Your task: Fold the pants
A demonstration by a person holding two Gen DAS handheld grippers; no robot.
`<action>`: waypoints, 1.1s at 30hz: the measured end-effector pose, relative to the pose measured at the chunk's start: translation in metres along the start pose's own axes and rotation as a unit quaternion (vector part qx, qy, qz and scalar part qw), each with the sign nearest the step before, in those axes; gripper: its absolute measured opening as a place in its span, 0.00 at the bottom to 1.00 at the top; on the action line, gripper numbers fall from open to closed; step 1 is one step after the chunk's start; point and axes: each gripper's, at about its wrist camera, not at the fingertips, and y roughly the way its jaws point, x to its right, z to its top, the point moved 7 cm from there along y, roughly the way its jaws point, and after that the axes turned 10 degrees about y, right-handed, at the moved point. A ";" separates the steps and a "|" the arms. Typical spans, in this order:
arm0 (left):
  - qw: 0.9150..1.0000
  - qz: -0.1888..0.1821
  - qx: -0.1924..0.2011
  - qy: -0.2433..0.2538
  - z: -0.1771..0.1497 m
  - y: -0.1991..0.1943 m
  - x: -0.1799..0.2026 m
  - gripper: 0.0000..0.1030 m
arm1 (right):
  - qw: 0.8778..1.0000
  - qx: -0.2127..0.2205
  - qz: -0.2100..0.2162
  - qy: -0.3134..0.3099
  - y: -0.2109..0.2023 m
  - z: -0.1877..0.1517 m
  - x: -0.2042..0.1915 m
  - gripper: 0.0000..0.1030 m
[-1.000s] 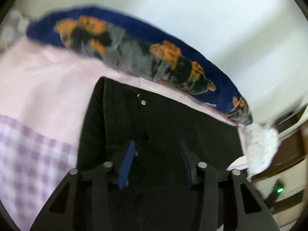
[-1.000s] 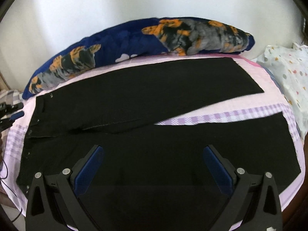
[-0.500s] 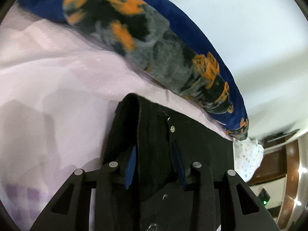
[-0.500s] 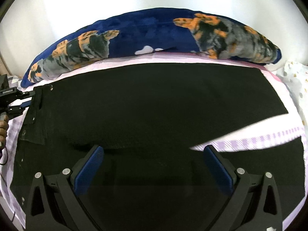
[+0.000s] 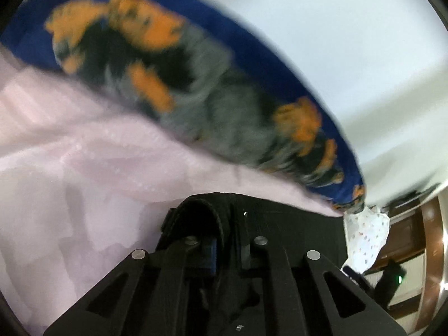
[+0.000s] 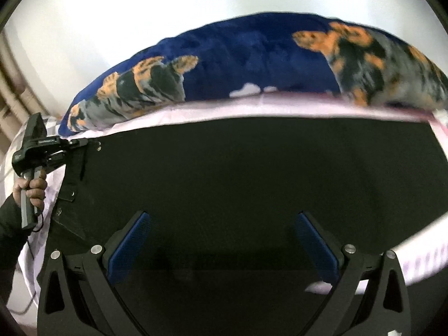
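The black pants [image 6: 252, 173] lie flat on the pink bedsheet [image 6: 212, 109], filling the middle of the right wrist view. Their long axis runs left to right, with the waistband at the left and the legs toward the right edge. At the left edge, the left gripper [image 6: 84, 143] is closed on the waistband corner. The right gripper [image 6: 221, 246] hangs above the fabric, jaws wide apart, holding nothing. A blue pillow [image 6: 252, 64] lies behind, across the upper part of the frame.

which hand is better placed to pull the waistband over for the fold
Left: the left gripper is shut on the waistband of the pants, while the right gripper hangs open over them, gripping nothing.
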 end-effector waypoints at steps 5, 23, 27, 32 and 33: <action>0.994 -0.046 0.075 0.064 -0.002 -0.050 0.062 0.07 | 0.992 -0.023 0.023 -0.122 0.003 0.035 0.001 1.00; 0.988 -0.035 0.099 0.112 -0.013 -0.098 0.121 0.08 | 0.892 -0.260 0.111 -0.353 0.101 0.117 -0.002 0.45; 0.989 -0.022 0.093 0.112 -0.012 -0.096 0.122 0.08 | 0.895 -0.263 0.102 -0.345 0.097 0.113 0.020 0.18; 0.990 0.001 0.092 0.108 -0.011 -0.095 0.115 0.07 | 0.921 -0.180 0.079 -0.337 0.052 0.114 0.033 0.08; 0.990 0.002 0.091 0.108 -0.012 -0.098 0.115 0.07 | 0.926 -0.158 0.071 -0.334 0.038 0.113 0.034 0.08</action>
